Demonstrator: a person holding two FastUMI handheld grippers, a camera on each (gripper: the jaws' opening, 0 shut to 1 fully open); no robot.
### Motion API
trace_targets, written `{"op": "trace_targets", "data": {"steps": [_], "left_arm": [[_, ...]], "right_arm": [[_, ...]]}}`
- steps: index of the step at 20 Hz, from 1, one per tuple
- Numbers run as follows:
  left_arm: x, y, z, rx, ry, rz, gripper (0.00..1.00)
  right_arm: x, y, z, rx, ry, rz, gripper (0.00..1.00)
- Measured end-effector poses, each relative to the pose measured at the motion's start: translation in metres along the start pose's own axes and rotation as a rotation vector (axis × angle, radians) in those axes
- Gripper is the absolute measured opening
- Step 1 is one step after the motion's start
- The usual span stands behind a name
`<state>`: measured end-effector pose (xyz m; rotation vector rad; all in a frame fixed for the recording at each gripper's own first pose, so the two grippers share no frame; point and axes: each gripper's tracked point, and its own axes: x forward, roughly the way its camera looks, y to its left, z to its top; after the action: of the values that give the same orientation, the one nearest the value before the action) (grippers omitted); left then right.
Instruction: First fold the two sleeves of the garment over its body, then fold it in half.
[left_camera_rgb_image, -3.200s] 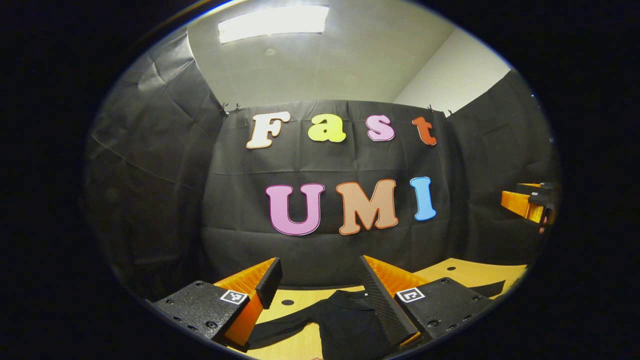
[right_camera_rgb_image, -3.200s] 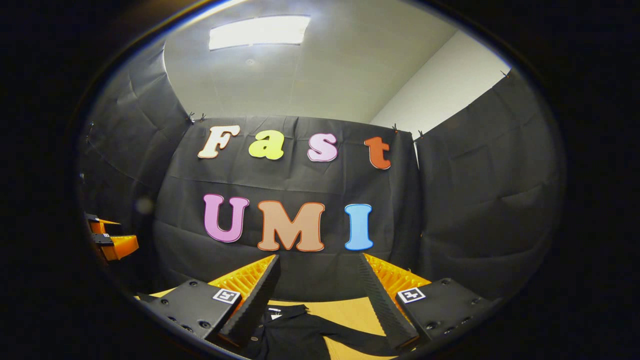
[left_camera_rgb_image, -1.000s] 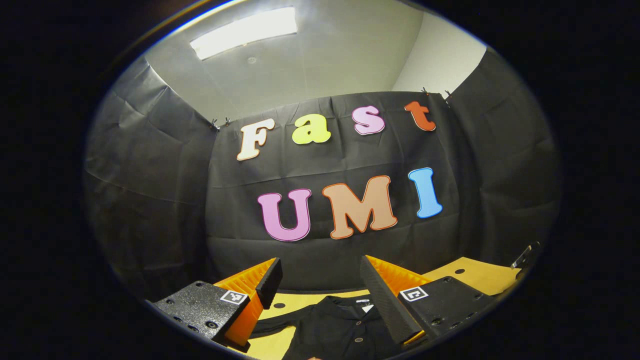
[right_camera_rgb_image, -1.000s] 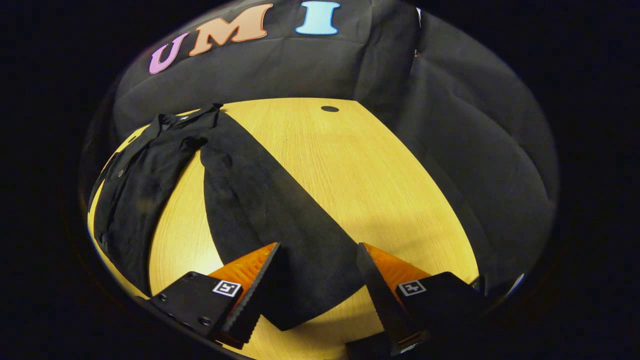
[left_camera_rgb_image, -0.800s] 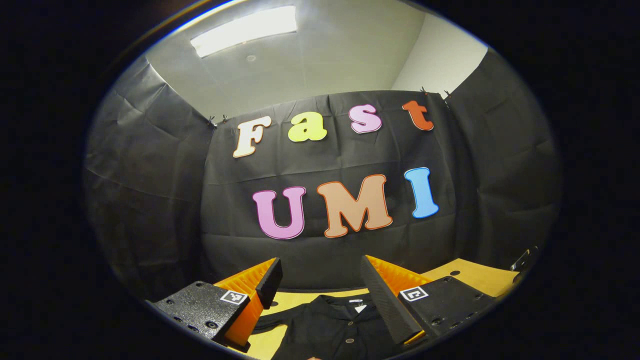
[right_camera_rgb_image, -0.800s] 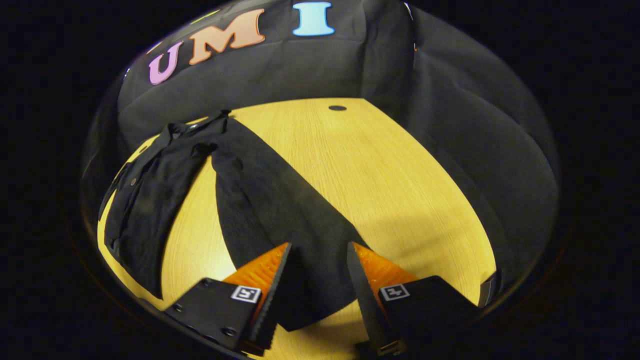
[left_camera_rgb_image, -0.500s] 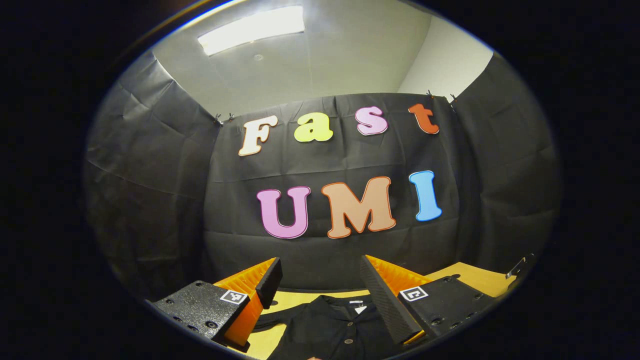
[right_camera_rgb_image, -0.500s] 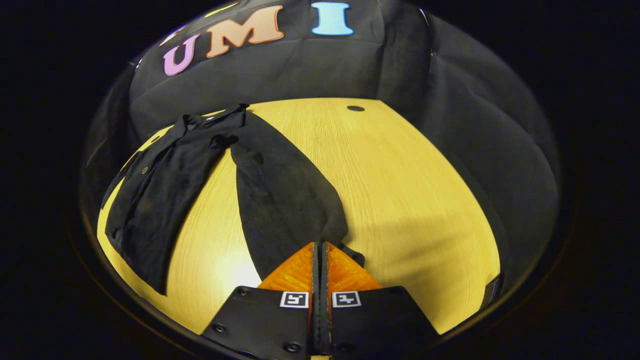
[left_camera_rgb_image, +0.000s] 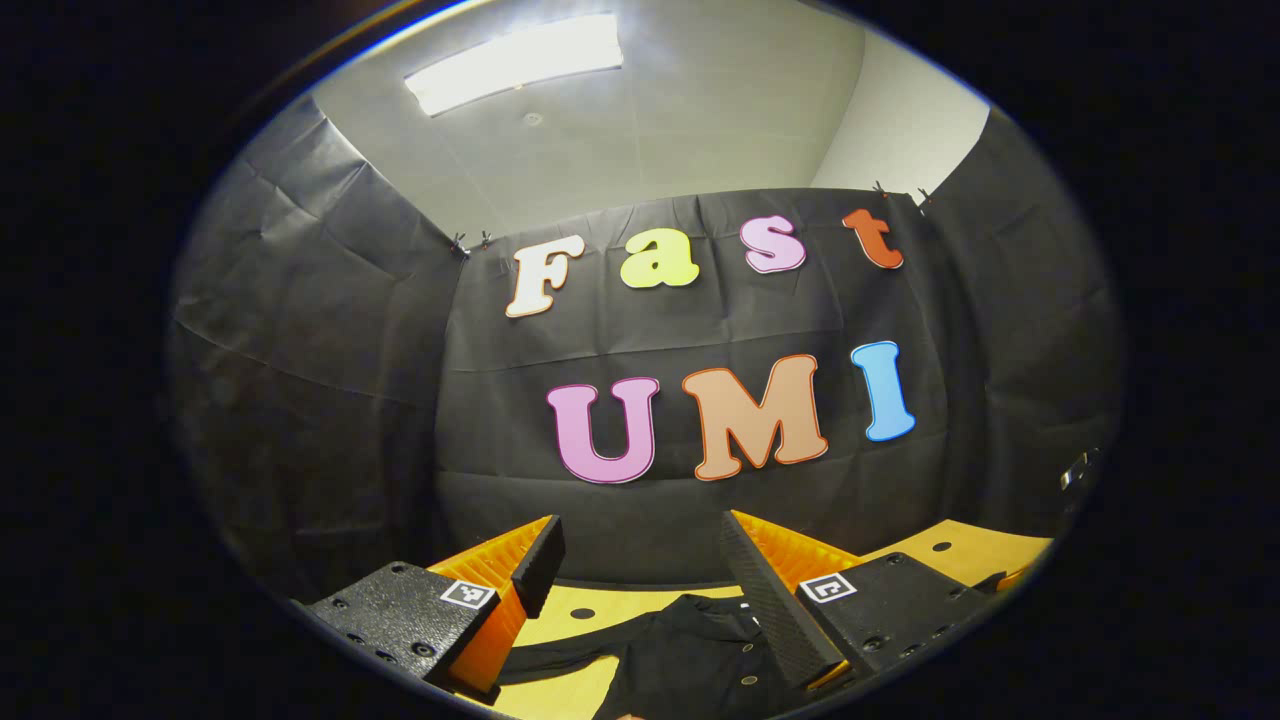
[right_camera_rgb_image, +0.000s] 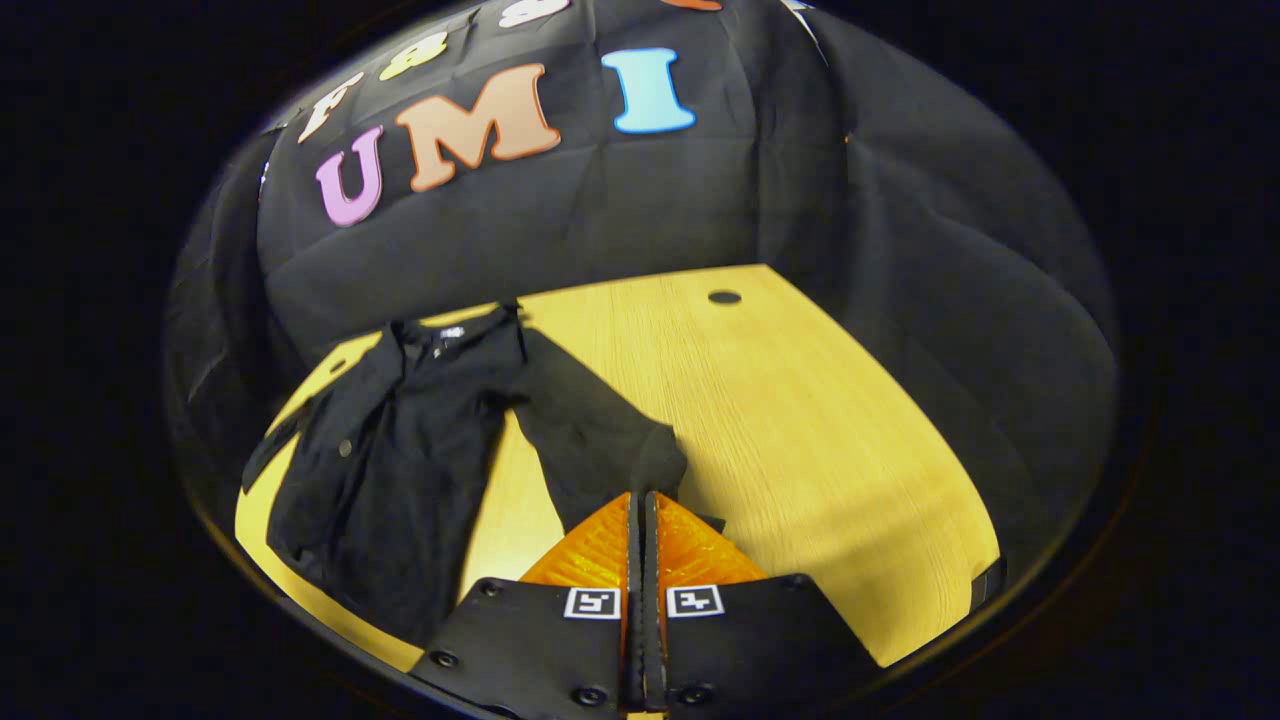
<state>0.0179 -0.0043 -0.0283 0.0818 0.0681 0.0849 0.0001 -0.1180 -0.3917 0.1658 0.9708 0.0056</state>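
Note:
A black button-up shirt (right_camera_rgb_image: 400, 470) lies on the yellow wooden table (right_camera_rgb_image: 800, 420), collar toward the far wall. One long sleeve (right_camera_rgb_image: 590, 440) runs from the shoulder toward me, and my right gripper (right_camera_rgb_image: 640, 497) is shut on its cuff end, lifting it off the table. In the left gripper view, the shirt (left_camera_rgb_image: 690, 650) lies low between the fingers of my left gripper (left_camera_rgb_image: 640, 545), which stands open above the table with nothing between its fingers; the other sleeve (left_camera_rgb_image: 550, 660) stretches out to the left.
A small dark hole (right_camera_rgb_image: 723, 297) marks the table's far right part, and another hole (left_camera_rgb_image: 582, 613) shows past the collar. Black cloth walls close in the table at the back and on both sides.
My right gripper tipped down over the sleeve, closed on its cuff end, then raised it and drew it toward the shirt's body. My left gripper stayed open and only swayed slightly.

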Motion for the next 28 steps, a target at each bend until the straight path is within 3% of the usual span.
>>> {"op": "trace_targets", "data": {"steps": [4, 8, 14, 15, 16, 18, 19, 20, 21, 22, 25, 27, 28], "left_arm": [[-0.002, 0.021, -0.003, -0.002, -0.001, 0.02, 0.94], [-0.005, 0.048, -0.011, -0.012, 0.013, 0.061, 0.94], [-0.009, 0.091, -0.026, -0.022, 0.039, 0.112, 0.99], [-0.01, 0.098, -0.029, -0.02, 0.046, 0.119, 0.94], [-0.01, 0.107, -0.032, -0.019, 0.053, 0.126, 0.99], [-0.011, 0.122, -0.038, -0.019, 0.061, 0.142, 0.99], [-0.011, 0.129, -0.04, -0.023, 0.065, 0.148, 0.94], [-0.013, 0.137, -0.044, -0.028, 0.068, 0.154, 0.99], [-0.014, 0.144, -0.047, -0.035, 0.071, 0.158, 0.94], [-0.015, 0.149, -0.051, -0.041, 0.077, 0.162, 0.99], [-0.018, 0.167, -0.063, -0.047, 0.099, 0.176, 0.94], [-0.02, 0.179, -0.068, -0.041, 0.107, 0.185, 0.99], [-0.021, 0.185, -0.071, -0.038, 0.114, 0.191, 0.94]], "right_arm": [[-0.015, 0.037, 0.045, -0.019, -0.071, 0.062, 0.03], [-0.018, 0.103, 0.091, -0.094, -0.126, 0.143, 0.02], [0.005, 0.22, 0.118, -0.21, -0.118, 0.286, 0.02], [0.011, 0.239, 0.119, -0.224, -0.107, 0.305, 0.02], [0.019, 0.256, 0.122, -0.235, -0.098, 0.324, 0.02], [0.033, 0.289, 0.12, -0.275, -0.069, 0.35, 0.02], [0.041, 0.305, 0.12, -0.302, -0.064, 0.361, 0.02], [0.048, 0.322, 0.118, -0.328, -0.05, 0.37, 0.02], [0.055, 0.338, 0.114, -0.35, -0.042, 0.378, 0.02], [0.064, 0.354, 0.11, -0.37, -0.029, 0.384, 0.02], [0.091, 0.406, 0.095, -0.422, 0.005, 0.406, 0.02], [0.11, 0.435, 0.085, -0.455, 0.03, 0.419, 0.02], [0.119, 0.452, 0.078, -0.473, 0.037, 0.429, 0.02]]}}
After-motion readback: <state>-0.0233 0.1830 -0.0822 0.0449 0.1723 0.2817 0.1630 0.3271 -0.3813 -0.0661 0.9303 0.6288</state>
